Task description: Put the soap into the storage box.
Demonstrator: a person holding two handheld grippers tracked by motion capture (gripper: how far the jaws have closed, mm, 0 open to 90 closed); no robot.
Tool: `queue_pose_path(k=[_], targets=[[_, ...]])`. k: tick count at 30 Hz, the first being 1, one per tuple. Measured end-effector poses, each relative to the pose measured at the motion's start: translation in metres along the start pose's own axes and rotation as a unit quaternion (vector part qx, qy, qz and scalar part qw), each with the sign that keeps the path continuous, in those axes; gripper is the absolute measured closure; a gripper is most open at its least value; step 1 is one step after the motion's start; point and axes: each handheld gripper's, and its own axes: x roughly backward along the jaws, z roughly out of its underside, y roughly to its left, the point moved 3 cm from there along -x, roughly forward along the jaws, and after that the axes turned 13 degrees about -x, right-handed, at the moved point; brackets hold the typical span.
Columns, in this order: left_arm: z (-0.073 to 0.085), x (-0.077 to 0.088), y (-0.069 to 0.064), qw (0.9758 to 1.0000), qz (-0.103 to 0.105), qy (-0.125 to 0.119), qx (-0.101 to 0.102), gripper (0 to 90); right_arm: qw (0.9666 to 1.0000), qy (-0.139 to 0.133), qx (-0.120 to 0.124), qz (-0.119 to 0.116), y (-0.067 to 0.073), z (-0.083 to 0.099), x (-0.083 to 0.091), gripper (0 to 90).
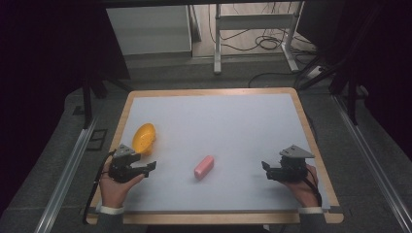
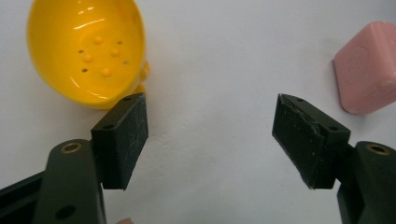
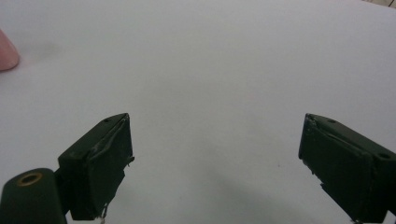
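A yellow oval dish with small bumps and holes inside lies at the left of the white table top. A pink soap-like bar rests near the middle front. My left gripper hovers just in front of the dish, open and with nothing between its jaws; in the left gripper view the dish is at upper left and the pink bar at the right edge. My right gripper is open at the front right, pointing left across bare table, with the bar's tip far off at the left.
The table top has a wooden rim. Metal rails run along both sides of the table. Behind it are a white cabinet, a metal frame and loose cables on the floor.
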Motion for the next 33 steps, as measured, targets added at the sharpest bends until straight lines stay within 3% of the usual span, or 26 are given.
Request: queue_pose_path(k=[10, 19, 23, 33], targets=[[-0.009, 0.007, -0.010, 0.9998, -0.009, 0.001, -0.018, 27.3, 0.9998, -0.012, -0.018, -0.005, -0.013, 0.003, 0.008, 9.7], [-0.018, 0.019, -0.009, 1.0000, -0.006, -0.005, -0.006, 27.3, 0.9996, -0.010, -0.027, 0.005, -0.020, 0.006, 0.013, 10.2], [-0.027, 0.027, -0.007, 0.9999, -0.005, -0.007, -0.008, 27.8, 0.9995, -0.008, -0.029, 0.010, -0.020, 0.006, 0.013, 10.3], [-0.037, 0.028, -0.009, 0.9999, 0.002, 0.002, -0.016, 27.9, 0.9994, -0.007, -0.033, 0.012, -0.022, 0.007, 0.015, 10.3]])
